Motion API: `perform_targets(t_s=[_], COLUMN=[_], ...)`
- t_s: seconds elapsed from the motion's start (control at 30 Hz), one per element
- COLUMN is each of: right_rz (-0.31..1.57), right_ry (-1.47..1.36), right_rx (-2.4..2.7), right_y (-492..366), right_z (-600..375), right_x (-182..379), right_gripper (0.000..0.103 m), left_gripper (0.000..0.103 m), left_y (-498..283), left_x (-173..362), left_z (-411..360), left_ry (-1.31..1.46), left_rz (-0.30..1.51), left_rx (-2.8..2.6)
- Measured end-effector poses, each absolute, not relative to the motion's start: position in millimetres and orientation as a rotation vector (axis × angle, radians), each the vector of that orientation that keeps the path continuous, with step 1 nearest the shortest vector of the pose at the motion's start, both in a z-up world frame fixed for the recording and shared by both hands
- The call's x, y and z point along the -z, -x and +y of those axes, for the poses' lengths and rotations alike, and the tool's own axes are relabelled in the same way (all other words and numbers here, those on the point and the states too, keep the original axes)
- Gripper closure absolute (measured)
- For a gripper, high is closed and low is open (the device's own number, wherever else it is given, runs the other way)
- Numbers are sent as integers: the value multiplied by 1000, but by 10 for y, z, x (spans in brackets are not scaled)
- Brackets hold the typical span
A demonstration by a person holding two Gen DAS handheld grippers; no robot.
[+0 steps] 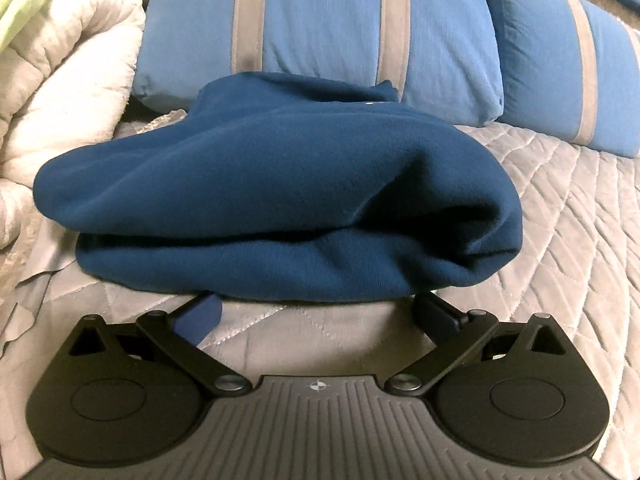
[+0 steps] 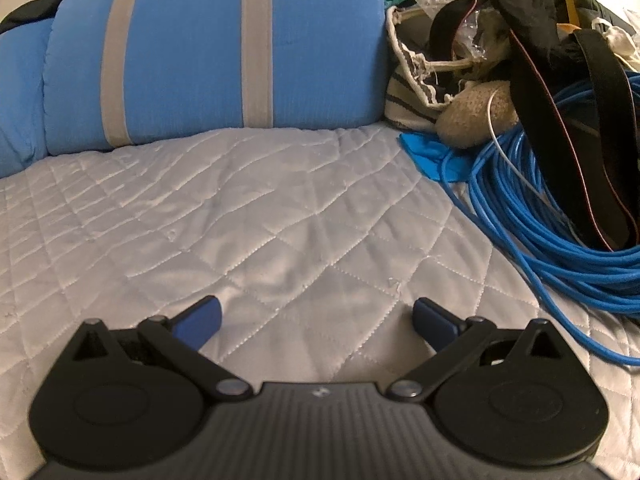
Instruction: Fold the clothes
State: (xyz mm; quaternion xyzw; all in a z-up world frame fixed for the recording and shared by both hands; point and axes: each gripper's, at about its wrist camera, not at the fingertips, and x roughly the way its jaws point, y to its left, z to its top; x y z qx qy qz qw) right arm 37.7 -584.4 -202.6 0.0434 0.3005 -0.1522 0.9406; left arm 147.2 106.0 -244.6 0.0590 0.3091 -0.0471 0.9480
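Facing the folded navy garment [image 1: 276,208], we hold the left gripper [image 1: 318,314] low on the grey quilt [image 1: 560,216] with its fingers spread wide and empty, their tips just at the garment's near edge. The bundle lies on the quilt in front of the striped blue pillows [image 1: 320,20], doubled over with its fold line toward us.

The upper layer bulges and overhangs on the right; a push from either finger could slide it off the lower layer and undo the fold. Whether the fingertips already touch the cloth is hard to tell, as the hem hides them.

We carry the right gripper [image 2: 318,318] equally wide and empty over bare quilt. A coiled blue cable [image 2: 560,220] lies near its right side and could snag a finger during any sweep that way.
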Motion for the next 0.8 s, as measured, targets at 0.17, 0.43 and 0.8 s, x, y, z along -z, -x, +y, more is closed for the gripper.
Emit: perform_targets(t_s=[0.17, 0.43, 0.8], right_rz=[607, 600, 597], right_ry=[-97, -104, -106], right_rx=[310, 307, 309], right_y=[-368, -367, -367], right_z=[-5838, -5847, -5837], right_x=[2033, 2042, 2049], right_gripper=[1, 1, 1], left_gripper=[0, 0, 0], left_y=[-1452, -1459, -1448], left_x=[2458, 2466, 2464], left_z=[1047, 1052, 1041], left_ry=[-118, -113, -115], left_rz=[619, 614, 610], left_rx=[86, 86, 83])
